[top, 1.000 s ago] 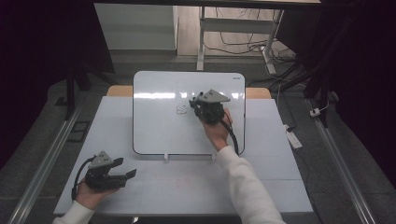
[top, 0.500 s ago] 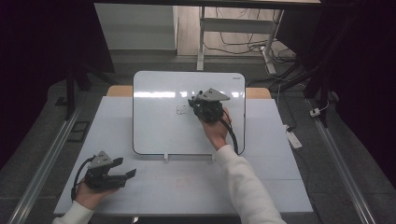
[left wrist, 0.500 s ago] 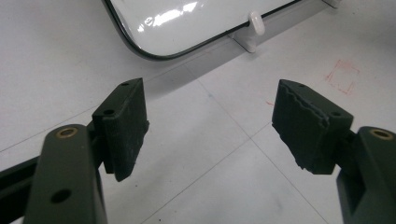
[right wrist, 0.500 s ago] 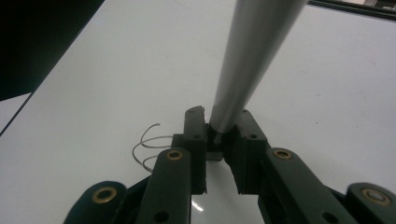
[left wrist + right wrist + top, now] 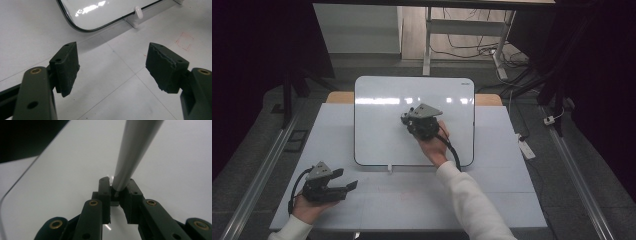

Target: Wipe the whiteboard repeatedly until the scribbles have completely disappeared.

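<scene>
**A:** What have you got in each hand?

**B:** My right tongs (image 5: 117, 188) are pinched tight on a pen (image 5: 135, 147), gripped near one end, with the barrel running up and away from the jaws. It hangs over the middle of the whiteboard (image 5: 382, 130). My left tongs (image 5: 112, 53) are spread wide with nothing between them, low over the table (image 5: 412, 195) near the board's closer left corner.

**A:** How do you do the stroke well?

**B:** I think light pressure is the key. The barrel is a smooth, round, pale grey tube, so it can twist or slip between the pads if I lean on it. I'd hold the wrist steady and let the tip glide. I can't see the tip itself.

**A:** And the board?

**B:** It's glossy white, with rounded corners and a thin dark rim, and it's slick enough to throw back the ceiling lights. It could slide on the matt white table, so I might steady it with the left tongs. A small white peg (image 5: 138, 12) sits at its near edge.

**A:** What are the pads like?

**B:** Black, blocky and a bit ragged at the edges.
</scene>
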### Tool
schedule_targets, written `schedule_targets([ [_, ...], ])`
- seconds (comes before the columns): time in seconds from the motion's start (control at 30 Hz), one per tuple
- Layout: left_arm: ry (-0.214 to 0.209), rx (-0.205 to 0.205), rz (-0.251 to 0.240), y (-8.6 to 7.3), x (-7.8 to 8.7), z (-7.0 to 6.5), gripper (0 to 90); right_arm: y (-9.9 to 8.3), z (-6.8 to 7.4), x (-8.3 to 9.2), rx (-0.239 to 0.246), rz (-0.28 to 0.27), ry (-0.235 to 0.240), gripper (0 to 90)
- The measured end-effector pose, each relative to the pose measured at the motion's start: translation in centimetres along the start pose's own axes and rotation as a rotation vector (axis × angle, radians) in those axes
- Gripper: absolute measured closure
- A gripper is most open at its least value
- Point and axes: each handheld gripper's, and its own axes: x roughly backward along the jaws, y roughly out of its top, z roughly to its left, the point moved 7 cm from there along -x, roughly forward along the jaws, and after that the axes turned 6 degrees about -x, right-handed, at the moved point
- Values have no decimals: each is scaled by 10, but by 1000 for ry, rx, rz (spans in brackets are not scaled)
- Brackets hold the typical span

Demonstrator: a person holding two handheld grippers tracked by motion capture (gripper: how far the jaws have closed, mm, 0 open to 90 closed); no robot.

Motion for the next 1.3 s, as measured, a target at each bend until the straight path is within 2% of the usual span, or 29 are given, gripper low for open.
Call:
schedule_targets([
  [0.07,2,-1,-4,0,1,0,271,0,1,-1,2,-2,1,774],
  [0.1,4,-1,-6,1,1,-1,272,2,-1,-1,-13,-9,5,774],
  [0.13,4,-4,-6,1,2,-1,272,9,-11,-1,-30,-33,-35,775],
  [0.17,3,-5,-7,1,2,-1,272,9,-11,-1,-30,-33,-35,775],
  [0.27,3,-2,-7,1,1,-1,272,19,-24,0,-65,-58,-66,774],
  [0.33,2,-3,-6,1,1,0,272,18,-21,-2,-52,-48,-66,774],
  [0.37,3,-3,-6,1,1,0,272,16,-15,-4,-58,-40,-38,774],
  [0.43,3,-3,-6,1,1,0,272,11,-2,-8,-18,-14,-4,774],
  [0.5,2,-3,-5,0,1,-1,272,13,-1,-10,7,-12,-14,774],
  [0.53,3,-4,-5,0,1,-1,272,16,-5,-10,-18,-29,-23,774],
  [0.57,5,-4,-6,0,2,-1,272,21,-16,-8,-63,-57,-58,774],
  [0.63,2,-3,-8,1,2,-1,272,22,-19,-7,-72,-59,-61,774],
  [0.7,2,-2,-8,0,2,0,272,19,-14,-6,-49,-40,-54,774],
  [0.8,1,0,-4,0,1,1,272,4,7,-6,21,13,7,774],
  [0.83,0,-1,-4,0,1,0,272,0,10,-5,37,17,9,774],
  [0.9,3,-4,-5,0,1,-1,271,0,4,-2,10,2,0,774],
  [0.93,3,-4,-5,0,1,-1,272,3,-4,1,-9,-15,-31,774],
  [1.0,4,-5,-8,1,2,-2,272,5,-16,5,-50,-38,-65,774],
  [1.07,2,-5,-4,1,0,-1,272,3,-14,8,-43,-32,-64,774],
  [1.17,-1,-2,4,0,-2,-1,271,-6,-1,7,8,-5,-31,774],
  [1.2,0,-4,3,0,-1,-1,271,-7,-3,8,-1,-9,-27,774],
  [1.3,2,-5,-2,0,0,-2,271,-3,-16,12,-65,-49,-65,774],
])
